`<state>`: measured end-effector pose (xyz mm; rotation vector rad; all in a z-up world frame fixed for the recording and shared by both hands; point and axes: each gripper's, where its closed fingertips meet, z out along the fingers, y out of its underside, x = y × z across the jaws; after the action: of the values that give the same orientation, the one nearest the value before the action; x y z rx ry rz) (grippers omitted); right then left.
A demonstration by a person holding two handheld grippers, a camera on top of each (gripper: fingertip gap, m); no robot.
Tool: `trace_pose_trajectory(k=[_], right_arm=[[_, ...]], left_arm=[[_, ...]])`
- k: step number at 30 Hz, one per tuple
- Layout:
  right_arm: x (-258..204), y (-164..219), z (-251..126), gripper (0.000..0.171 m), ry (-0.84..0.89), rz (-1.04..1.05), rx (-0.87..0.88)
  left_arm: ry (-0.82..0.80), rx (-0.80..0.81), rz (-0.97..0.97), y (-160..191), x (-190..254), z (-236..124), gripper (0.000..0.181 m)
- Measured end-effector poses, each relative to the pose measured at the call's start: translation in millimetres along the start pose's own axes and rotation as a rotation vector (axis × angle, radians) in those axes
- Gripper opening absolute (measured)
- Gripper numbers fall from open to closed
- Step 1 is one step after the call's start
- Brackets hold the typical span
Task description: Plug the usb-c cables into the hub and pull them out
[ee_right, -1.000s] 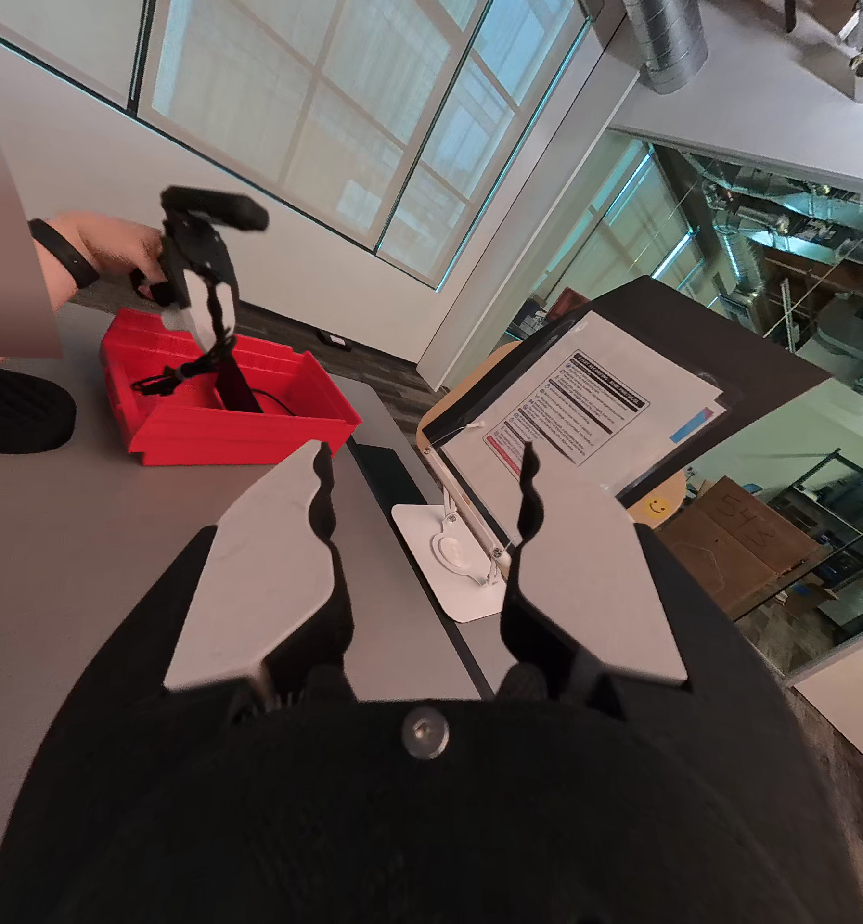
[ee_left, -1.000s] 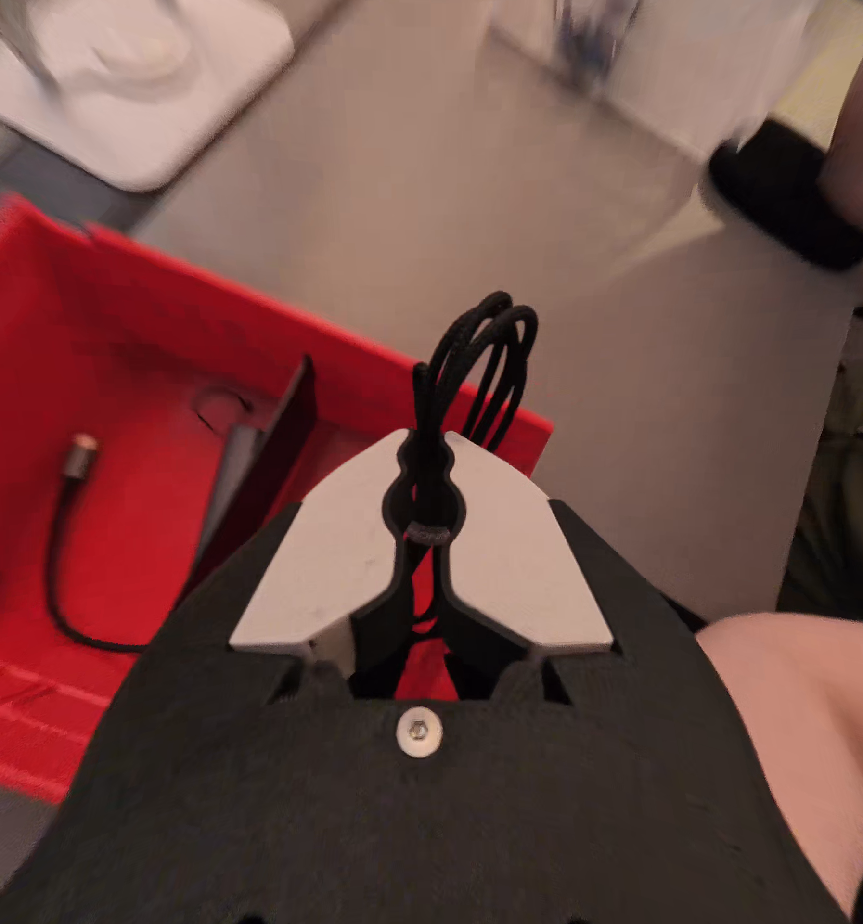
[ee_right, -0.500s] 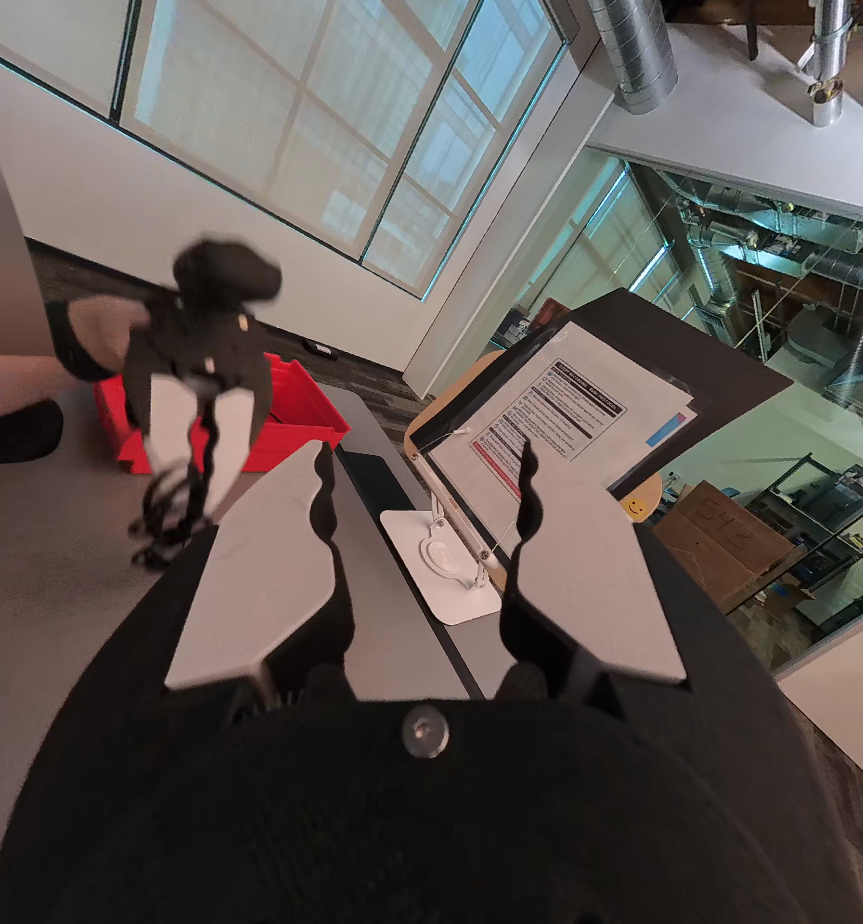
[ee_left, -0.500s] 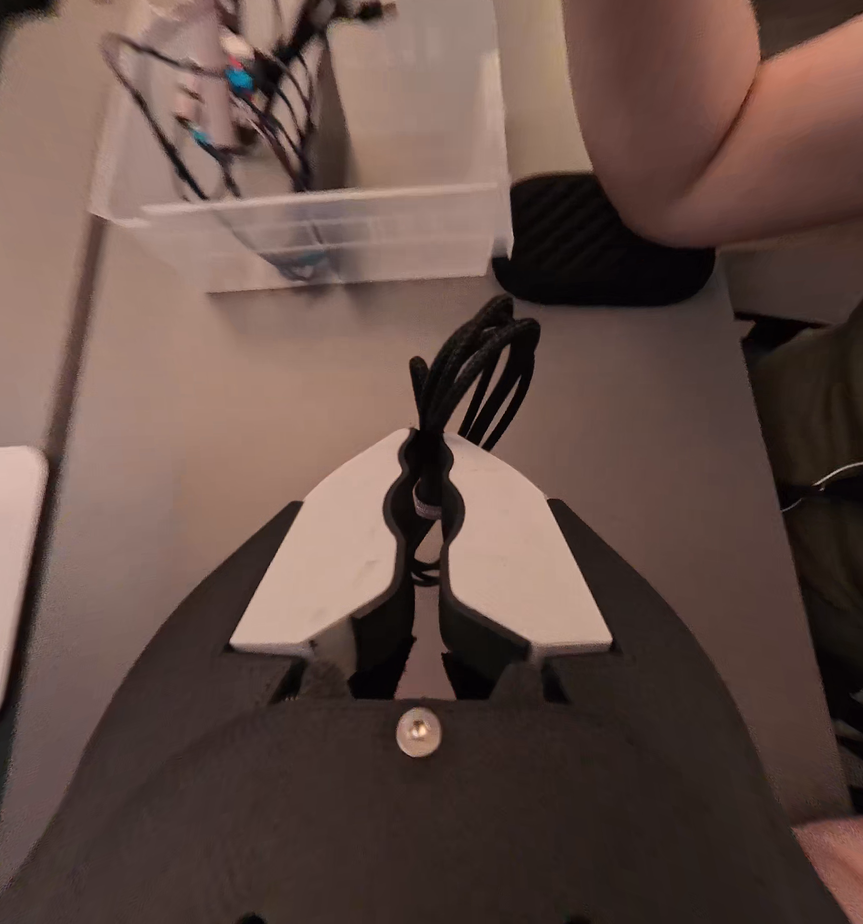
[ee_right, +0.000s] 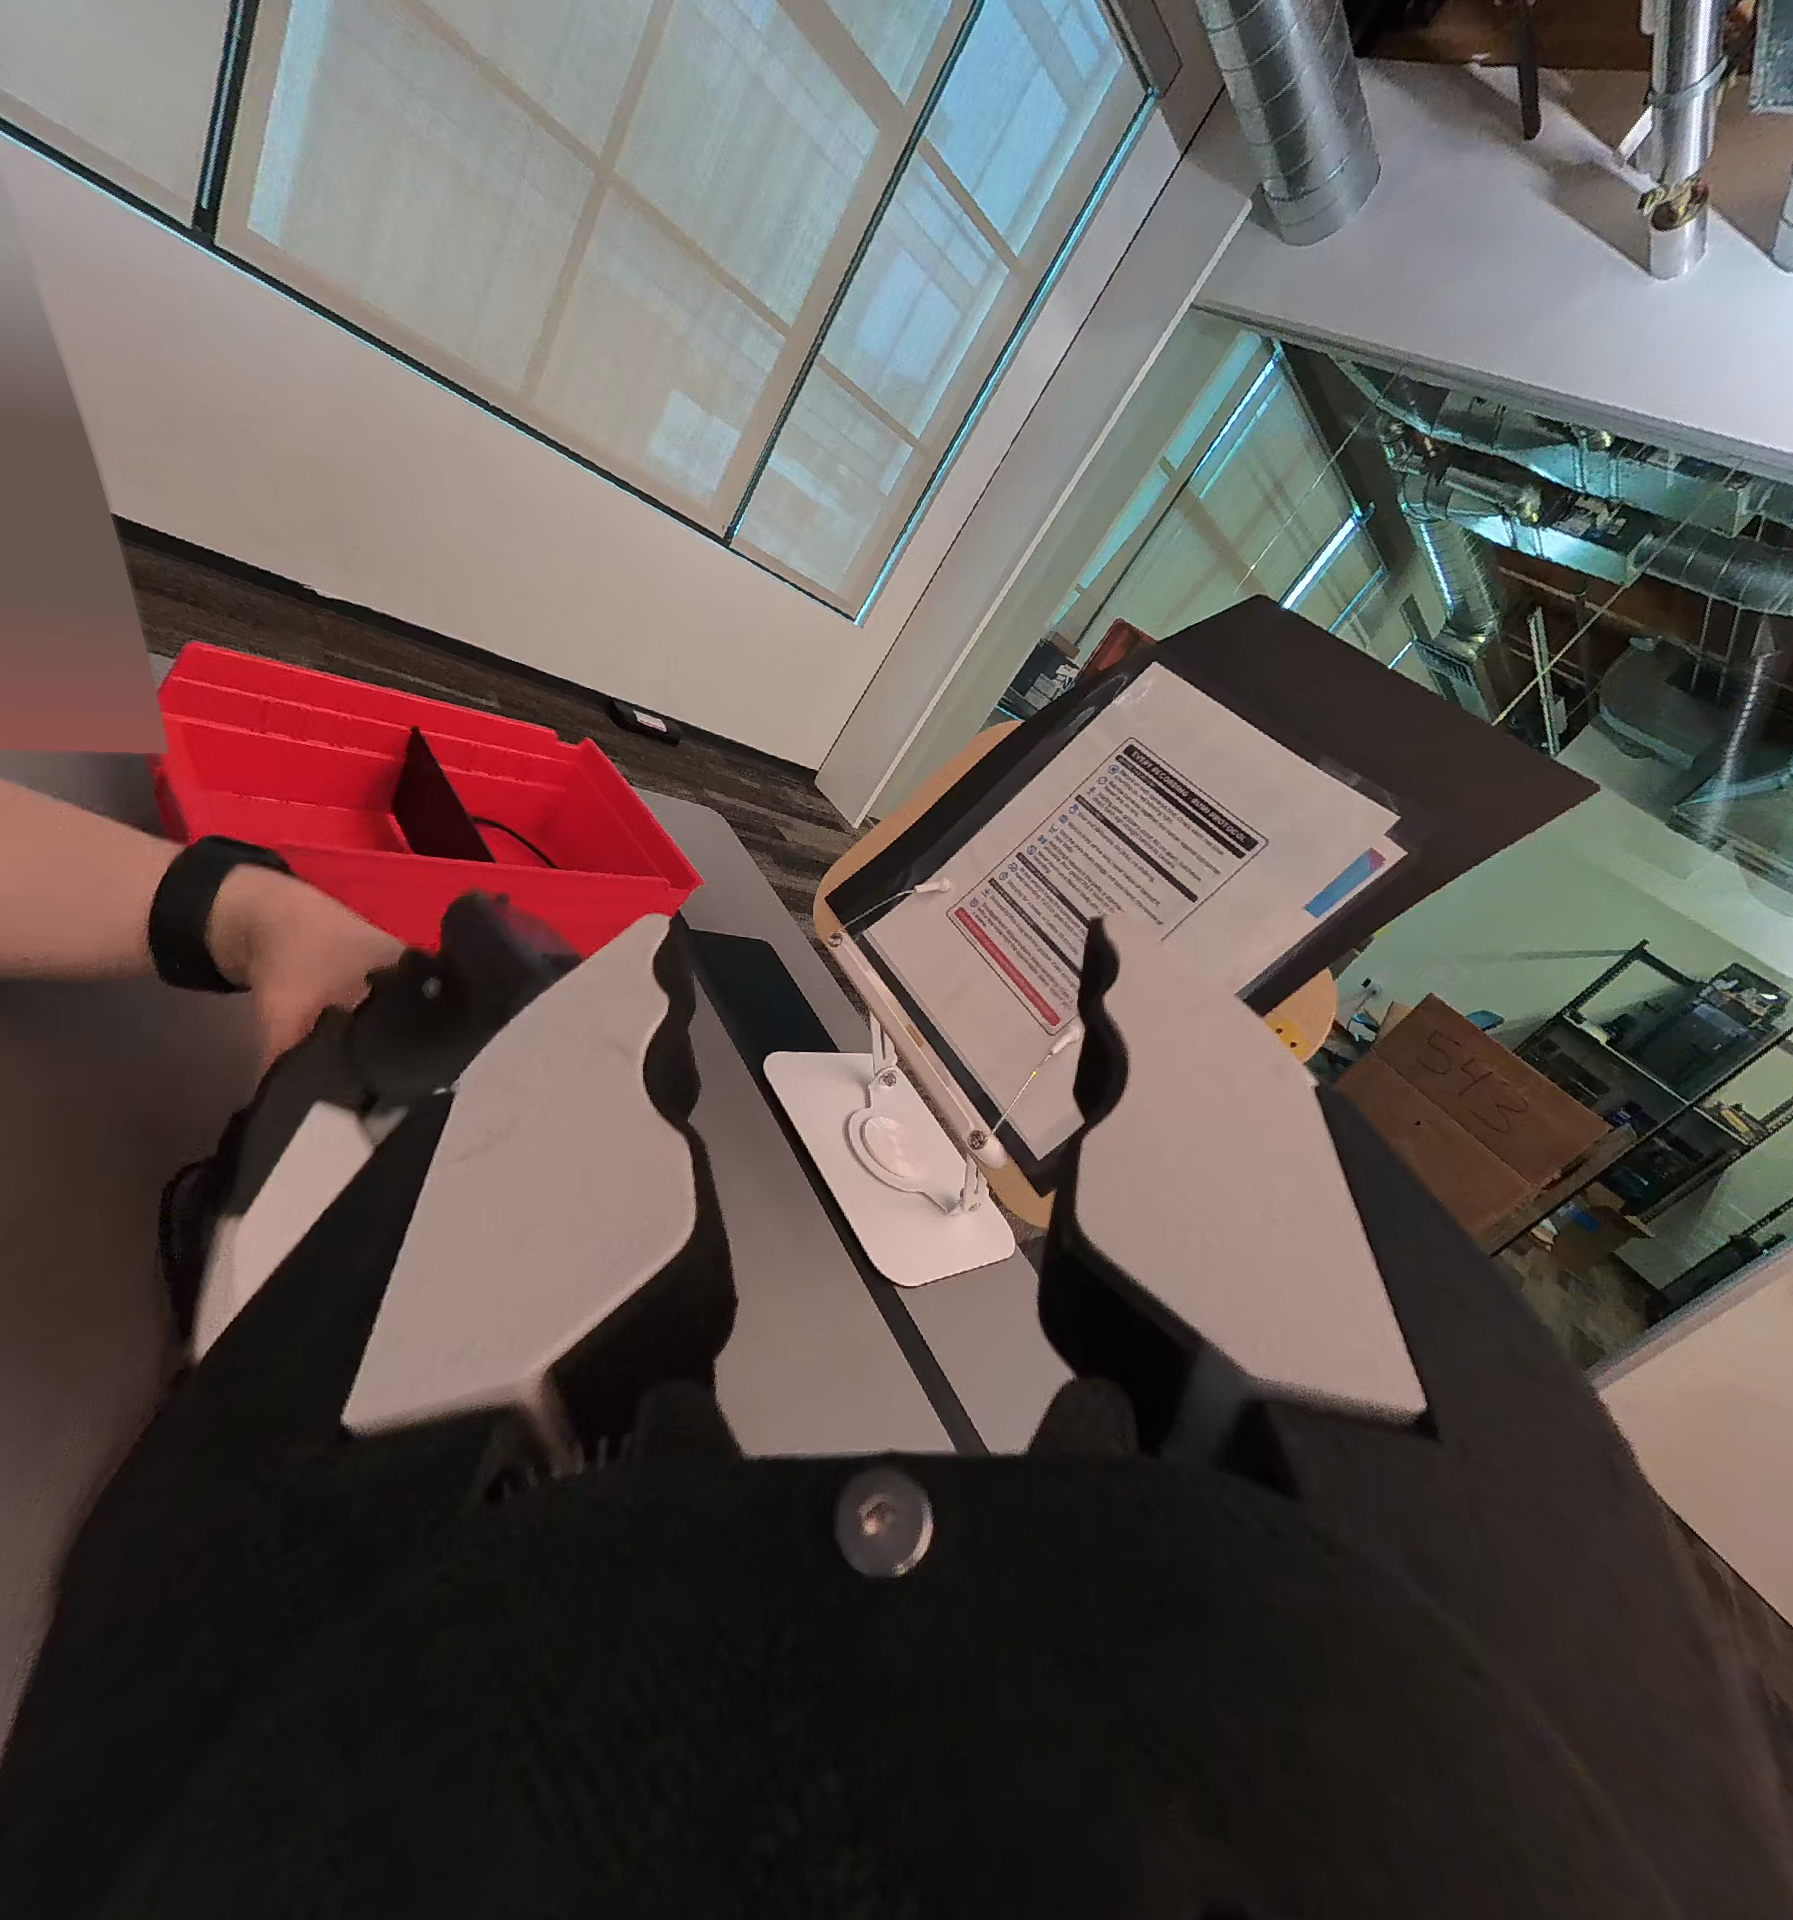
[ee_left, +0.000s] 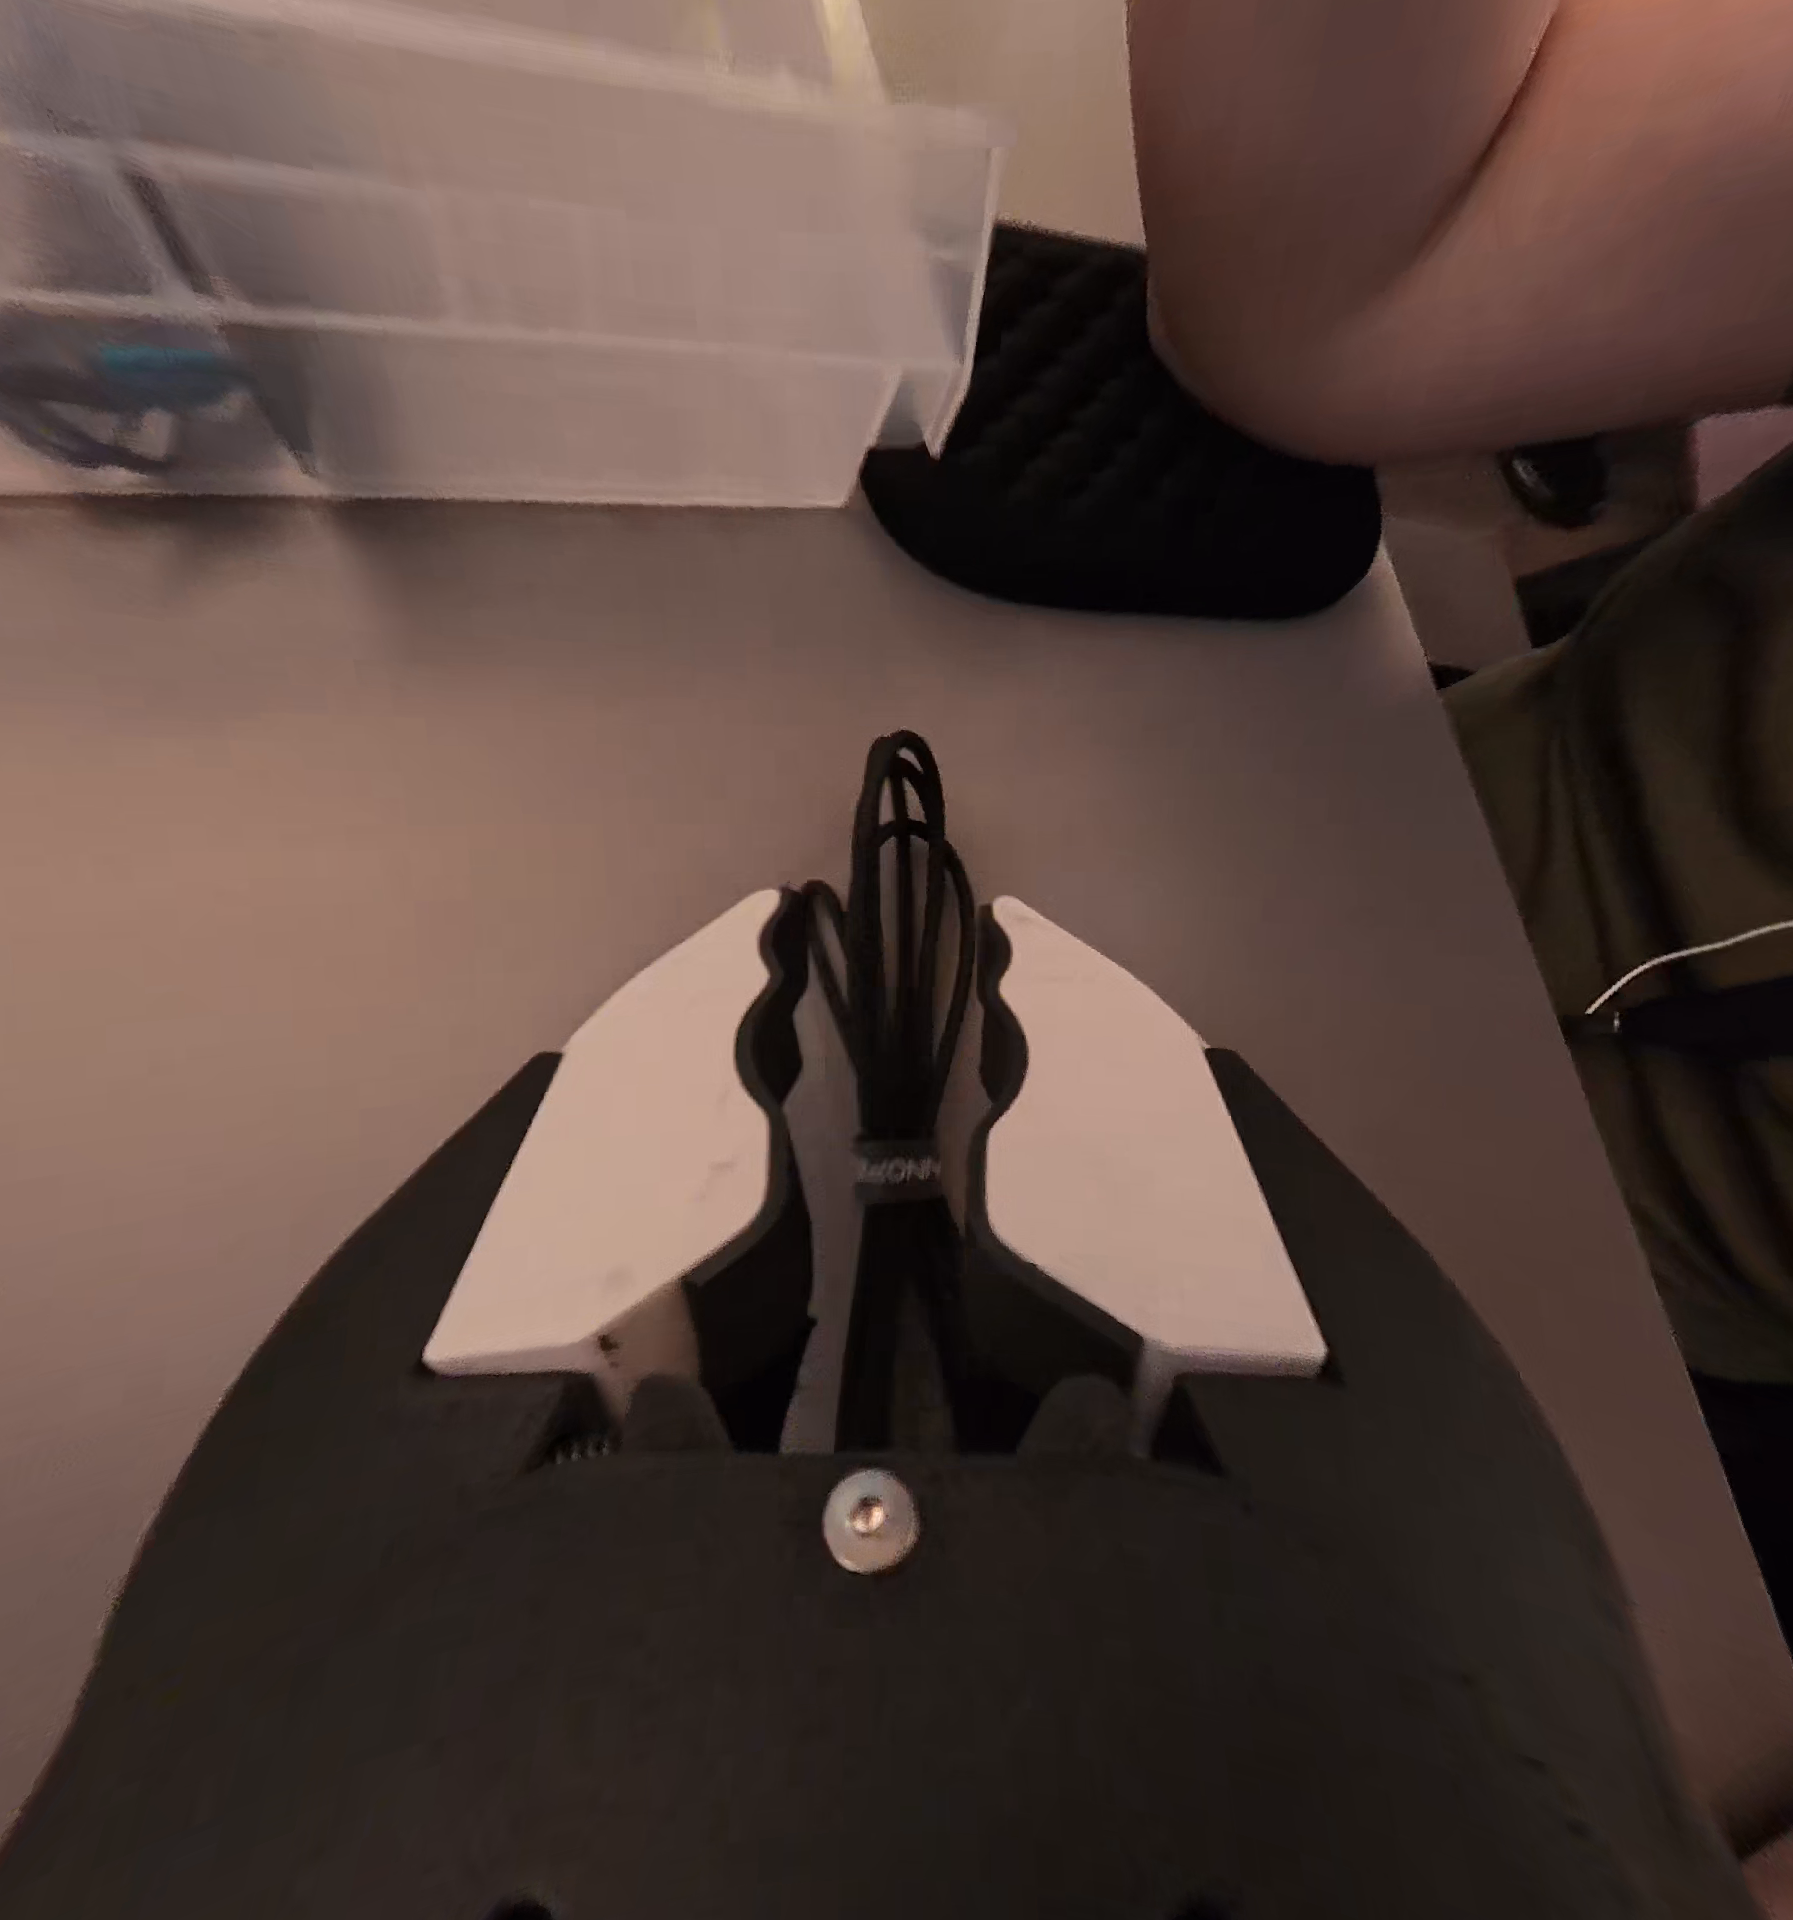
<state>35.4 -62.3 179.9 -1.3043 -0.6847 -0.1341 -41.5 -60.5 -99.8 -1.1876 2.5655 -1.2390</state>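
In the left wrist view my left gripper is low over the grey table with its fingers apart. A coiled black cable bundle, tied with a dark band, lies between them. Table shows on both sides of the band, so the pads do not press on it. In the right wrist view my right gripper is wide open and empty, raised and pointing away from the table. The left gripper shows there blurred, held in a hand, in front of a red bin with a black divider and a thin cable.
A clear plastic bin holding cables stands ahead of the left gripper, with a black pad beside it under a person's arm. The table edge runs on the right. A document stand on a white base stands right of the red bin. Across from one pair of fingers to the other is roughly 30 cm.
My left gripper carried the cable bundle from over the red bin to the table near the clear bin, came down and opened, so the bundle is no longer clamped. My right gripper stayed open.
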Motion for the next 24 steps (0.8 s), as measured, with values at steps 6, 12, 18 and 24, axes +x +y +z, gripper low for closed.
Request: trace_pose_trajectory(k=[6, 12, 18, 24], right_arm=[[1.7, -5.0, -6.7, 0.072, -0.008, -0.007, 0.045], [10.6, 5.2, -3.7, 0.072, 0.008, -0.012, 0.029], [17.3, 16.9, 0.9, 0.072, 0.028, -0.008, -0.008], [20.5, 31.3, 5.7, 0.072, 0.04, -0.015, -0.069]], left_arm=[[-0.647, 0.298, 0.127, -25.3, -31.8, -190.2, 0.045], [-1.389, 0.001, 0.123, 110.7, -84.2, -365.4, 0.023], [-1.11, -0.489, -0.256, 268.5, -107.9, -359.5, 0.031], [-0.913, -0.818, -0.337, 345.0, -115.0, -350.4, 0.026]])
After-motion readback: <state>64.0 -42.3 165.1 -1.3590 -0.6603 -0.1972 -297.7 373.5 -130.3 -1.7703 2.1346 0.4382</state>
